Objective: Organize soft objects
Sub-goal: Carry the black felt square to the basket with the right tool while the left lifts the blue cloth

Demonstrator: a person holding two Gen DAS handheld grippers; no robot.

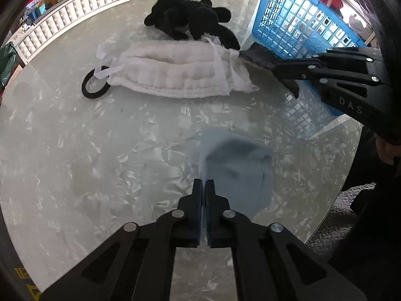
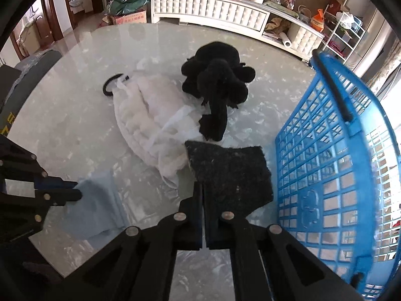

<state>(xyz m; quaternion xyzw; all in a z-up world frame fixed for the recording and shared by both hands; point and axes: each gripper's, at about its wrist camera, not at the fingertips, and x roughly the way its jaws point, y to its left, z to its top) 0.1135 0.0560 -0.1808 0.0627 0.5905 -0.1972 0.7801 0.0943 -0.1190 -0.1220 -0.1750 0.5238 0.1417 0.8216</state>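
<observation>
Dark grey fuzzy pad (image 2: 230,173) hangs pinched in the right gripper (image 2: 203,188).

Bright daylight from the right, glare on the glossy table (image 1: 100,150), blue cloth (image 1: 238,170) motion-blurred, fisheye-curved dark edges.

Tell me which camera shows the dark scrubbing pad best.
The right wrist view: the dark scrubbing pad fills the middle, held by the shut right gripper beside the blue basket. The left wrist view shows only a thin sliver of it in side profile.
</observation>
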